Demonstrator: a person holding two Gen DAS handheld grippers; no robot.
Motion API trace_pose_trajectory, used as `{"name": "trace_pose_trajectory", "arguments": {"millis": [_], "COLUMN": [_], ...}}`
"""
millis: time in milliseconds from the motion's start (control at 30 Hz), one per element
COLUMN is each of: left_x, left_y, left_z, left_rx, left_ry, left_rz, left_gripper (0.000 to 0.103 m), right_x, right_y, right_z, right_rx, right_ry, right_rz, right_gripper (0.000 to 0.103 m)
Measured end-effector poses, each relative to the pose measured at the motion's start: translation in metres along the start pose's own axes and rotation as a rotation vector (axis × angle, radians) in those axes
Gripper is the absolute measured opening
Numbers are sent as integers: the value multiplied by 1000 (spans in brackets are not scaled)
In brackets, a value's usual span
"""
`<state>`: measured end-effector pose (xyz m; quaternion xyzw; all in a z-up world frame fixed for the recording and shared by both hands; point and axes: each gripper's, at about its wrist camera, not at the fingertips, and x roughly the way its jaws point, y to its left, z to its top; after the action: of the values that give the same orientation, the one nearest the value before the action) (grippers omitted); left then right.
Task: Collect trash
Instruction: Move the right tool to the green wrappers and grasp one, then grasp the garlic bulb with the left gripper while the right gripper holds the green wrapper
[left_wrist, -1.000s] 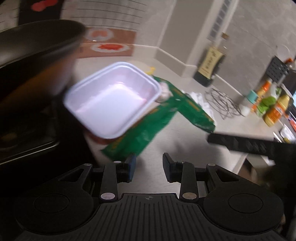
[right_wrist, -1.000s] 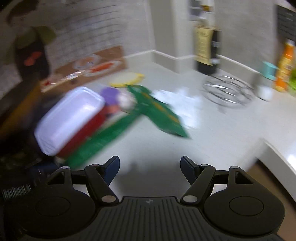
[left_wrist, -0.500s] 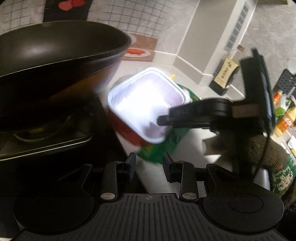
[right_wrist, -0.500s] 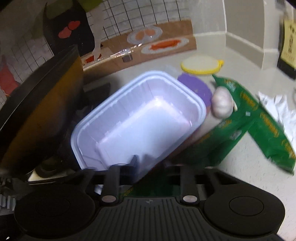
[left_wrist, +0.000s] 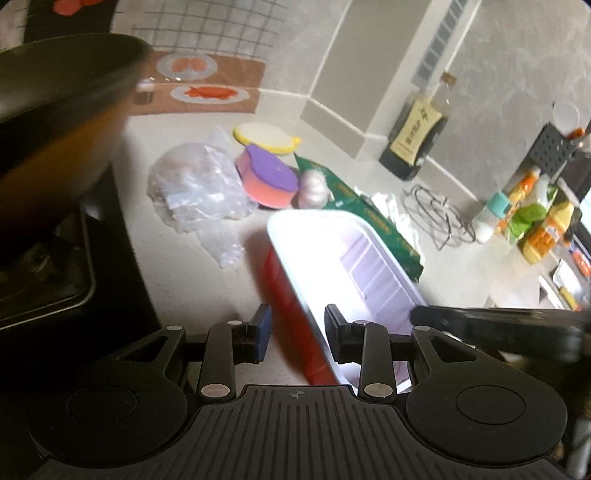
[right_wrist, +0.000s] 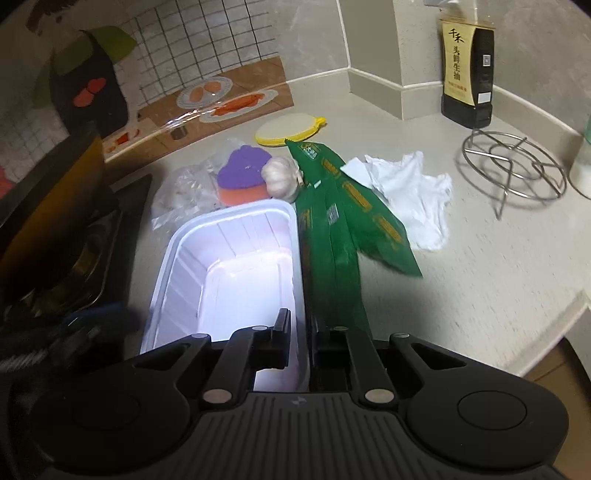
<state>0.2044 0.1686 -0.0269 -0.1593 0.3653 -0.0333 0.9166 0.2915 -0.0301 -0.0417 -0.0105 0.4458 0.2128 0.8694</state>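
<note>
- Countertop (right_wrist: 498, 280): pale stone surface carrying all the items; a dark wok (left_wrist: 55, 103) sits on the stove at its left end.
- Plastic container (right_wrist: 229, 266): white inside, red outside, rectangular, open side up. Its near right wall runs between the fingers of the right gripper (right_wrist: 300, 338), which are closed onto that wall, one finger inside the tub and one outside.
- Left gripper (left_wrist: 297, 328): fingers parted and gripping nothing; the container's red side and white rim (left_wrist: 306, 295) pass between the tips, the right tip over the tub's interior.
- Green wrapper (right_wrist: 343, 218): long foil packets lying just beside the container's right wall, reaching the right gripper's outer finger.
- Crumpled white paper (right_wrist: 410, 195): touching the wrapper's far right edge.
- Clear plastic bag (left_wrist: 195, 184): crumpled, beyond the container, near the wok.
- Wire trivet (right_wrist: 509, 170): standing well right of the paper.
- Soy sauce bottle (right_wrist: 467, 70): upright against the back wall.
- Purple-lidded pink tub (left_wrist: 267, 177): beside the bag.
- Garlic bulb (right_wrist: 282, 177): touching that tub.
</note>
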Motion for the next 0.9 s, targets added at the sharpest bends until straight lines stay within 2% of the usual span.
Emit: {"name": "trace_pose_trajectory", "arguments": {"millis": [133,267,300,433,633,800,833,900], "left_x": [15,13,11,-3,-23,-40,-43,-43], "left_y": [-4,-9,-10,-1,15,9,5,-4], "left_z": [-4,-7,-8,-15,-17,-8,-6,0], "left_rx": [22,80,92,86,19,-5,0,11], "left_ry": [37,21,18,19,-13,-74,-85,-96], "left_rz": [22,71,83,120,183,158,151,136], "left_gripper": [38,36,35,35,35,35,35,35], "right_x": [-16,-31,-34,-29,17,64,68,64], "right_y": [-7,-16,-19,-31,-32,-37,-39,-42], "right_z": [-13,-15,-13,0,27,52,53,51], "right_rx": [-9,20,30,37,-32,-45,-36,-25], "right_ry": [-8,-79,-100,-128,-128,-63,-45,-37], "right_rz": [20,-21,-39,-89,-147,-175,-168,-133], "right_gripper": [15,39,40,40,40,39,32,26]}}
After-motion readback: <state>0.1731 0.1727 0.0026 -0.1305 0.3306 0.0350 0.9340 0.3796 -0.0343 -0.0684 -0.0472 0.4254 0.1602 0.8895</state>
